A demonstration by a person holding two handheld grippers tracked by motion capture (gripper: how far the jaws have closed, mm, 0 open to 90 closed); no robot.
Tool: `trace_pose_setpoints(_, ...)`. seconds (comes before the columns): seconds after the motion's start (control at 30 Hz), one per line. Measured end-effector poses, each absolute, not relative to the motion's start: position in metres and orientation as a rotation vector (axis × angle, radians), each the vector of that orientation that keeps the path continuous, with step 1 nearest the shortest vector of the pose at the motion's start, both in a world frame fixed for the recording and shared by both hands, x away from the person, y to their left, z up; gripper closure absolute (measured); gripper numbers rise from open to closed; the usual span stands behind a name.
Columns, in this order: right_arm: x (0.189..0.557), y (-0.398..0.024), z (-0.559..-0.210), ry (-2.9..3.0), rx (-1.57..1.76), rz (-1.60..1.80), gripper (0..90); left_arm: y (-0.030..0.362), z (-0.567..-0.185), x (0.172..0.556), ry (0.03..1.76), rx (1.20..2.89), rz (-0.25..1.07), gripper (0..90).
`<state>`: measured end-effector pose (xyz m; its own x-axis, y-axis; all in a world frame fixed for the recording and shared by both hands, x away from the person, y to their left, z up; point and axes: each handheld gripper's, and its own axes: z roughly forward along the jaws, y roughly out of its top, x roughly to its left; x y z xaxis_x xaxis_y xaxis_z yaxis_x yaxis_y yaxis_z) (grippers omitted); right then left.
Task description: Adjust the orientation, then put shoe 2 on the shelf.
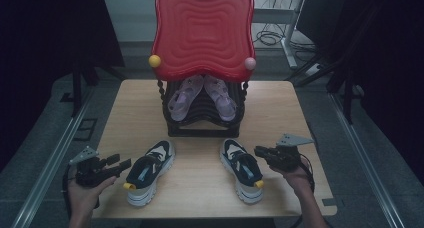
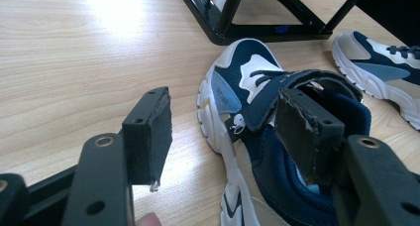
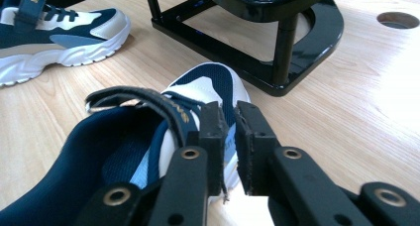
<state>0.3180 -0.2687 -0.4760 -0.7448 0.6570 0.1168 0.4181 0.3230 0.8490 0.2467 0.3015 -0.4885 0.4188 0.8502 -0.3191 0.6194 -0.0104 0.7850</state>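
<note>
Pale wood table (image 1: 200, 188) carries two navy and white sneakers in front of a black rack (image 1: 202, 113), which holds a pair of lilac sandals (image 1: 200, 95) under a red wavy tray (image 1: 202, 30). Left sneaker (image 1: 149, 172) lies toe toward the rack, just beside the left gripper (image 1: 124, 164), whose jaws stand wide apart and grasp nothing; in the left gripper view one pad (image 2: 303, 132) sits over the shoe's open collar and the other over bare wood. Right sneaker (image 1: 243, 170) lies near the right gripper (image 1: 258, 151), which hovers at its outer side. Its jaws are nearly together with a thin gap, nothing pinched between them, the shoe's strap (image 3: 143, 101) just beyond their tips
</note>
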Motion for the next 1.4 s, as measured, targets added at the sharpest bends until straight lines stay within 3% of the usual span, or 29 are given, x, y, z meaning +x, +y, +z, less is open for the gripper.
trace_pose_setpoints(0.27, 0.304, -0.275, -0.474, 2.314, 0.984, 1.414, 69.8, 0.302, -0.488, 0.245, 1.284, 1.715, 0.304, 39.8)
trace_pose_setpoints(0.87, 0.290, -0.298, -0.469, 2.222, 1.060, 1.434, 58.3, 0.292, -0.482, 0.249, 1.218, 1.738, 0.271, 39.8)
trace_pose_setpoints(1.4, 0.293, -0.297, -0.473, 2.233, 1.074, 1.419, 55.8, 0.277, -0.495, 0.258, 1.210, 1.823, 0.246, 43.0)
